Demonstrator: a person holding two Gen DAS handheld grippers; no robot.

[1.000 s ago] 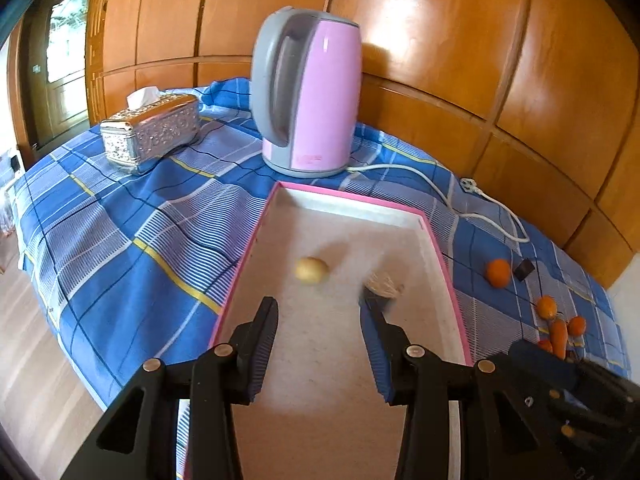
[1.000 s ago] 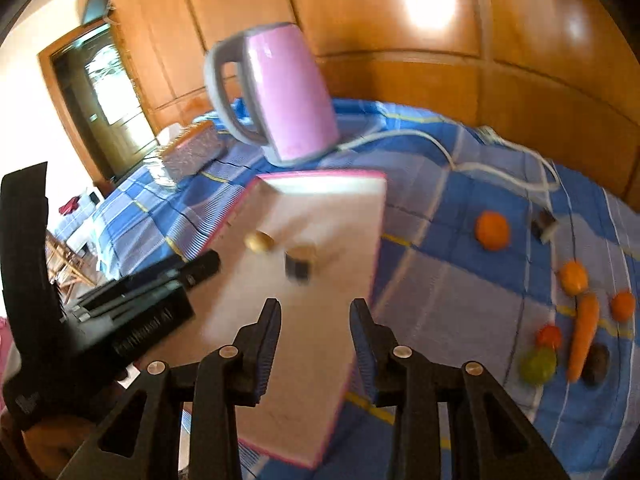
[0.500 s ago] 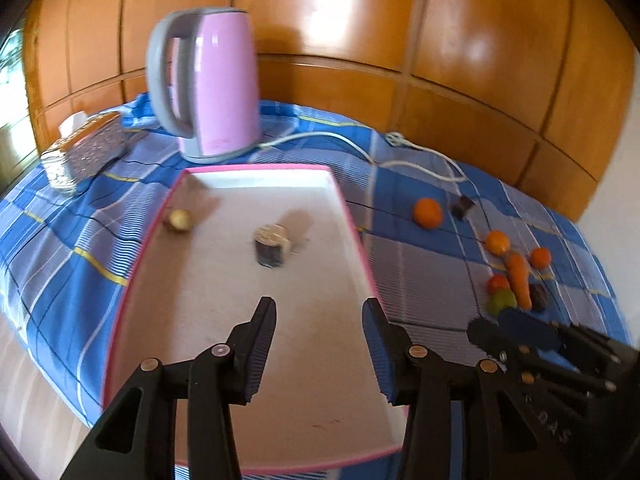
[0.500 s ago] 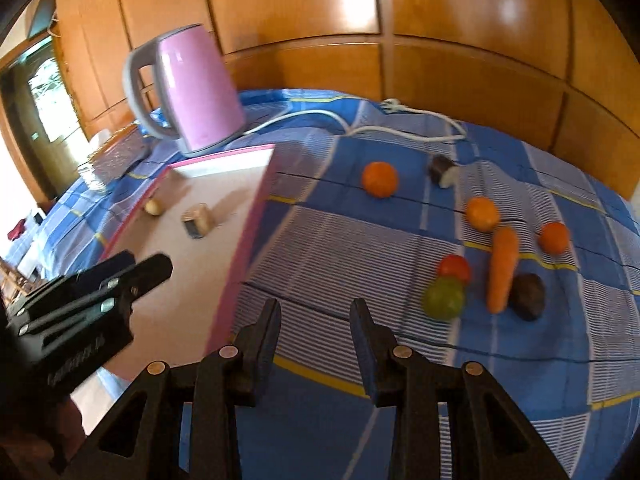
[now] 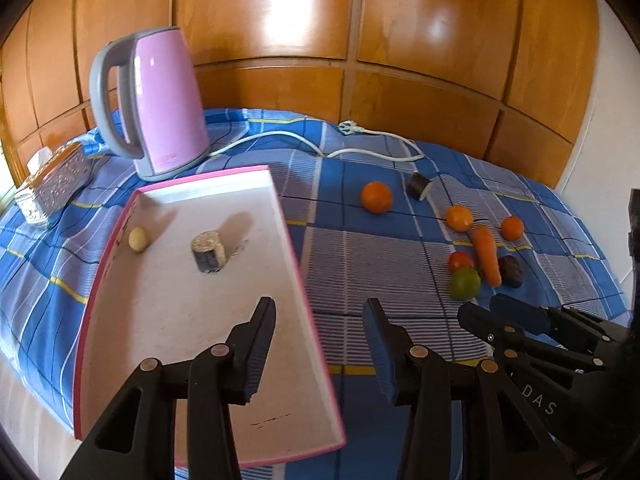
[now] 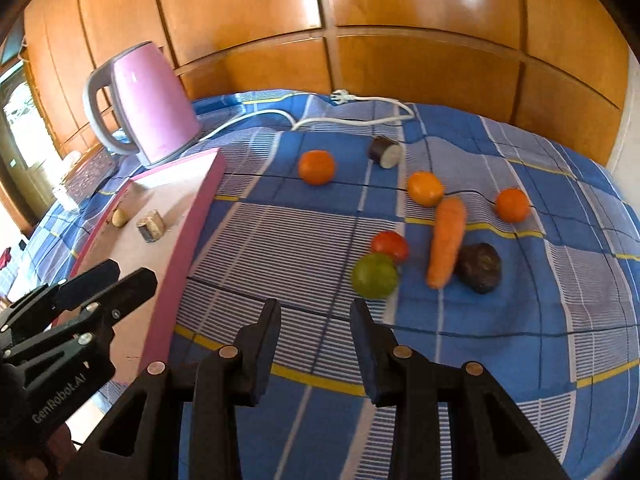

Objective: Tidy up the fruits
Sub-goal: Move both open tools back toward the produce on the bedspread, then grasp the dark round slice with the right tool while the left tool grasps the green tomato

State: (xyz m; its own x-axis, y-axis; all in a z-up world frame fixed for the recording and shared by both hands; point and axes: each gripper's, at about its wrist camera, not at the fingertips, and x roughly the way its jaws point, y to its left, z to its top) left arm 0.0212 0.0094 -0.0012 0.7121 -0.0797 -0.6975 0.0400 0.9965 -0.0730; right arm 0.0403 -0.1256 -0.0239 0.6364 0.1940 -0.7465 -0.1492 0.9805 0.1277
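A pink-rimmed white tray (image 5: 188,312) lies on the blue plaid cloth and holds a small yellow fruit (image 5: 138,239) and a brown cut piece (image 5: 208,251). To its right lie three oranges (image 6: 316,167), a carrot (image 6: 446,240), a red tomato (image 6: 390,244), a green lime (image 6: 375,275), a dark fruit (image 6: 480,267) and a dark cut piece (image 6: 384,151). My left gripper (image 5: 320,344) is open and empty over the tray's right edge. My right gripper (image 6: 316,340) is open and empty, just short of the lime.
A pink electric kettle (image 5: 160,100) stands behind the tray, its white cord (image 5: 360,152) running right across the cloth. A silver tissue box (image 5: 52,182) sits at the far left. A wooden panel wall (image 5: 360,40) closes the back.
Both grippers have swung right, away from the tray's middle toward the loose fruit on the cloth. Both stayed open and empty. The two pieces in the tray have not moved.
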